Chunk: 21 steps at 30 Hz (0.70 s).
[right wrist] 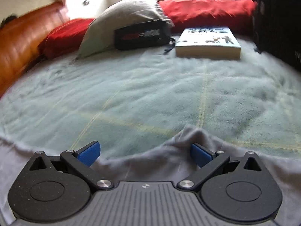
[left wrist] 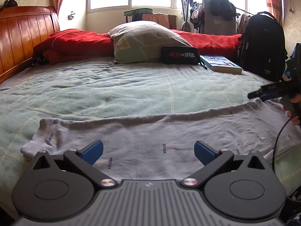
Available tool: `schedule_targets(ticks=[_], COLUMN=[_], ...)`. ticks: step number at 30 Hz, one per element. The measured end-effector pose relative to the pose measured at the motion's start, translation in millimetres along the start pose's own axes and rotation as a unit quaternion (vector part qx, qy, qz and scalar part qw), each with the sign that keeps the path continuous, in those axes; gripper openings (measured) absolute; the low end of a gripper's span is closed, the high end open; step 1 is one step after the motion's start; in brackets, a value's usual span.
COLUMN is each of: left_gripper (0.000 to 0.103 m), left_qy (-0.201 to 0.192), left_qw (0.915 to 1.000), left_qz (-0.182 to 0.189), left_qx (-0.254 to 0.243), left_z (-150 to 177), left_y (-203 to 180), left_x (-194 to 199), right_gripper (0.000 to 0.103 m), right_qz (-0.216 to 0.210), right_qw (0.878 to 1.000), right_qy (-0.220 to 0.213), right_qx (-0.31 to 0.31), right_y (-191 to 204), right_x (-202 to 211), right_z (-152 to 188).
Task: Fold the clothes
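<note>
A pale grey garment (left wrist: 150,131) printed with small dark words lies spread flat across the near part of the bed, a sleeve (left wrist: 37,141) at its left end. My left gripper (left wrist: 148,151) is open and empty, hovering over the garment's near middle. My right gripper (right wrist: 144,153) is open over the garment's far edge (right wrist: 188,133), where the cloth rises in a small peak by the right finger (right wrist: 200,154). The right gripper also shows in the left wrist view (left wrist: 263,94) at the garment's right end.
The bed has a pale green checked sheet (left wrist: 131,86). At the back lie a pillow (left wrist: 144,39), a black pouch (left wrist: 180,55), a book (left wrist: 221,64), a red quilt (left wrist: 79,41) and a black backpack (left wrist: 263,47). A wooden headboard (left wrist: 20,35) stands left.
</note>
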State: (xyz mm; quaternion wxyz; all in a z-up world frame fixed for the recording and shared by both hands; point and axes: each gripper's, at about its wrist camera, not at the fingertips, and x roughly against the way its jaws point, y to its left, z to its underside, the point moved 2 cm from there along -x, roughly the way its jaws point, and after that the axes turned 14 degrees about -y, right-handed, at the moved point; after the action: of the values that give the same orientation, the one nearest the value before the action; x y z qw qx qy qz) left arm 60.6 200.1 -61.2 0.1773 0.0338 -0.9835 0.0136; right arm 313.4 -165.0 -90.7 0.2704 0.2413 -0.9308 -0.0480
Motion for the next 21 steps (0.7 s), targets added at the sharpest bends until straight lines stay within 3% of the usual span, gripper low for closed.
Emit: schedule_targets(ticks=[5, 11, 21], left_gripper=[0.102, 0.102, 0.102], left_qy=[0.000, 0.001, 0.035], left_qw=[1.0000, 1.0000, 0.9976], left_qz=[-0.003, -0.002, 0.012], left_qx=[-0.004, -0.009, -0.059], left_z=[-0.7, -0.9, 14.8], left_y=[-1.4, -4.4, -25.4], left_x=[0.5, 2.0, -11.2], right_gripper=[0.103, 0.103, 0.103], right_qz=[-0.009, -0.007, 0.023], right_qw=[0.999, 1.000, 0.997], right_qy=[-0.002, -0.008, 0.030], right_qx=[-0.034, -0.018, 0.066], right_y=[-10.7, 2.4, 51.2], right_x=[-16.0, 24.6, 106.8], right_z=[-18.0, -26.0, 59.6])
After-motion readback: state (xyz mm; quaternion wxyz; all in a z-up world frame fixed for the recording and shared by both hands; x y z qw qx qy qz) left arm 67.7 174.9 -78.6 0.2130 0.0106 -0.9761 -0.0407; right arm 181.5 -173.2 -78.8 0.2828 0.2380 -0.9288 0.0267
